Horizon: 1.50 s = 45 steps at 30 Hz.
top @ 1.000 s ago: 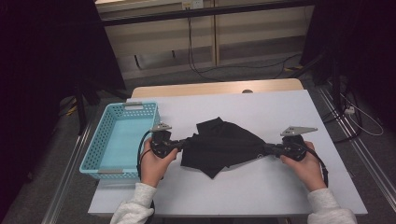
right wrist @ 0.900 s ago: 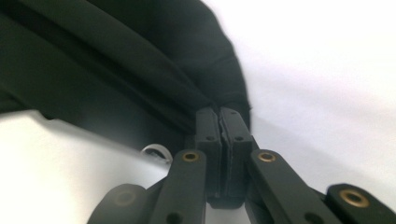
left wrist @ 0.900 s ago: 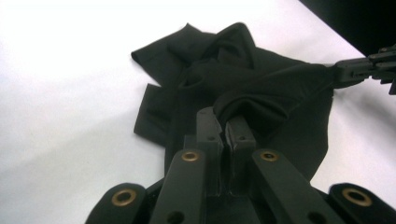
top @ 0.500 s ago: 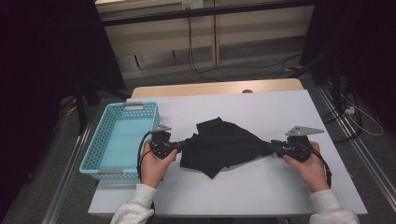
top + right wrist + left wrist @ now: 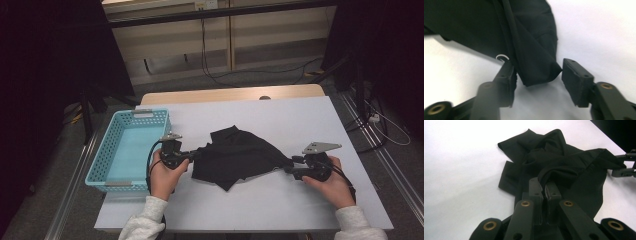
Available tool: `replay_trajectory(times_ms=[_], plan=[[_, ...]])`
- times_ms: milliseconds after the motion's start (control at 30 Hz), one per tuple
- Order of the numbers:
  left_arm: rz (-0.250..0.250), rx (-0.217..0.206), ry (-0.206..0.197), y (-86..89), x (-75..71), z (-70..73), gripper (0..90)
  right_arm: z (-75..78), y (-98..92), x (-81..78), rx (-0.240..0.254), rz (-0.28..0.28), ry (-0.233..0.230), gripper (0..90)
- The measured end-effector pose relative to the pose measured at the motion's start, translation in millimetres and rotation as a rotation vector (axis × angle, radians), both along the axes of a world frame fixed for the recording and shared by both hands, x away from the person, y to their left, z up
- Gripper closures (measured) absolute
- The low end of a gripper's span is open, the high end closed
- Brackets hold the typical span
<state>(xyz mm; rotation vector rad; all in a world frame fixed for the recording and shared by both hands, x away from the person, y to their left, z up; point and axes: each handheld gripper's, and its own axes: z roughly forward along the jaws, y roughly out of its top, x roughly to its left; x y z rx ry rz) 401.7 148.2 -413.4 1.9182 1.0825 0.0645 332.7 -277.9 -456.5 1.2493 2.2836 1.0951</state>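
The left gripper point(image 5: 186, 156) is clamped on a bunched fold at one end of the crumpled black cloth garment point(image 5: 239, 156); in the left gripper view its jaws stand pressed together with the fabric squeezed between the pads point(image 5: 545, 191). The right gripper point(image 5: 291, 165) has just been opening its jaws: in the right gripper view they stand apart, and the tip of the garment point(image 5: 537, 75) lies between them, brushing the left pad but not pressed by the right one.

The garment lies spread on the white table point(image 5: 300, 120), about midway between its left and right edges and toward the near edge, stretched between the two grippers. Each gripper is held by a hand in a light sleeve, the left hand point(image 5: 164, 175) and the right hand point(image 5: 334, 184) both resting near the table's near edge.

A light-blue plastic lattice basket point(image 5: 100, 161) stands along the table's left edge, just beside the left gripper. Its inside shows a bare floor, with no part of the garment in it.
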Motion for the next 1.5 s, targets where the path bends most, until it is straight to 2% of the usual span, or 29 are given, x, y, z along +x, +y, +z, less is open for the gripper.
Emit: replay_trajectory(times_ms=[133,300,400,467,500,533,667,700,767,900,933,1033,1133,1200,1300,1400,1500], plan=[[0.009,0.0,0.0,2.5,0.6,0.2,86.5,-2.4,4.5,0.7,-0.021,0.028,0.005,43.7],[0.016,-0.004,0.003,5.2,1.1,-0.2,86.5,-2.8,8.2,0.5,-0.04,0.039,-0.01,41.9],[0.017,-0.005,0.003,5.4,1.2,-0.5,86.6,-0.7,8.2,0.8,-0.056,0.017,-0.048,45.9],[0.018,-0.004,0.004,5.0,1.3,-0.4,86.5,1.7,6.3,2.1,-0.021,-0.007,-0.07,49.9],[0.016,-0.002,0.005,5.0,1.3,-0.5,86.5,2.7,5.2,3.4,0.022,-0.009,-0.068,55.5],[0.016,0.001,0.006,4.2,1.2,-1.1,86.5,3.7,4.5,5.1,0.061,-0.017,-0.053,62.5],[0.016,0.003,0.013,2.7,2.2,-3.5,86.6,5.6,6.2,12.6,0.136,-0.044,-0.028,83.6],[0.017,0.001,0.013,3.5,2.3,-3.5,86.6,5.2,6.2,14.6,0.155,-0.049,-0.018,85.2],[0.018,-0.005,0.021,4.5,2.0,-3.0,86.7,5.2,3.1,17.0,0.175,-0.083,0.002,86.5],[0.008,-0.007,0.026,1.8,1.5,-5.6,86.7,5.2,-7.7,18.4,0.256,-0.164,0.034,85.8],[0.009,-0.003,0.029,0.9,1.5,-7.2,86.6,3.9,-7.7,19.5,0.256,-0.174,0.045,84.2],[0.011,0.005,0.047,1.1,2.2,-10.7,86.4,0.5,-4.4,21.5,0.214,-0.186,0.05,81.3],[0.015,0.009,0.022,1.2,2.9,-10.6,83.6,0.4,-5.0,22.2,0.209,-0.196,0.04,81.0],[0.005,-0.008,0.018,-0.1,4.5,-10.9,79.9,1.1,-5.8,22.0,0.21,-0.191,0.035,81.6],[-0.011,-0.023,-0.017,-2.9,7.7,-11.9,69.5,1.4,-6.5,21.8,0.218,-0.193,0.036,82.8],[-0.025,-0.057,-0.034,-6.0,12.5,-13.7,66.4,1.1,-6.6,23.1,0.229,-0.19,0.042,84.0],[-0.033,-0.086,-0.028,-10.5,17.0,-15.8,67.4,0.9,-6.4,24.8,0.231,-0.197,0.042,79.5]])
